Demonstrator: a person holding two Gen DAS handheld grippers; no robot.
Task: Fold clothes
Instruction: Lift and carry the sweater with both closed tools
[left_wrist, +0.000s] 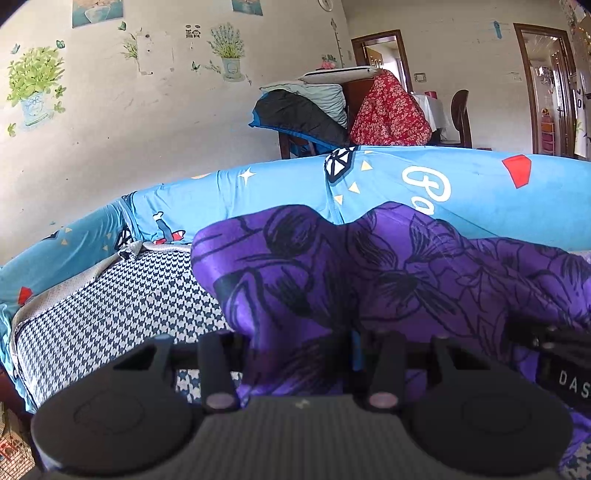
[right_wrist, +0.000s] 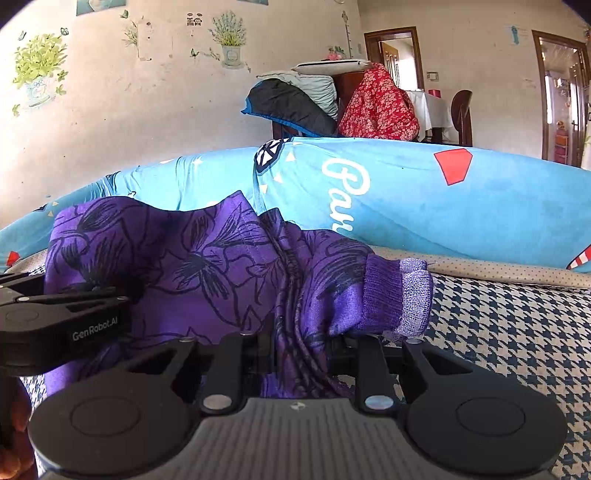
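A purple garment (left_wrist: 369, 266) with black flower outlines is bunched up on the houndstooth bed cover (left_wrist: 110, 314). It drapes over my left gripper (left_wrist: 303, 347), whose fingertips are hidden under the cloth and look shut on it. In the right wrist view the same garment (right_wrist: 192, 266) is gathered into my right gripper (right_wrist: 295, 350), which is shut on a pinched fold. Its ribbed cuff (right_wrist: 399, 295) hangs just right of the fingers. The left gripper's body (right_wrist: 66, 317) sits at the garment's left side, and the right gripper's body (left_wrist: 565, 365) shows at the left view's right edge.
A long blue cartoon-print bolster (right_wrist: 406, 199) lies along the far side of the bed. Behind it a chair holds piled dark and pale bedding (right_wrist: 291, 99) and a red floral cloth (right_wrist: 380, 107). A hand (right_wrist: 14, 424) shows at the lower left. Two doorways (right_wrist: 561, 92) open at the right.
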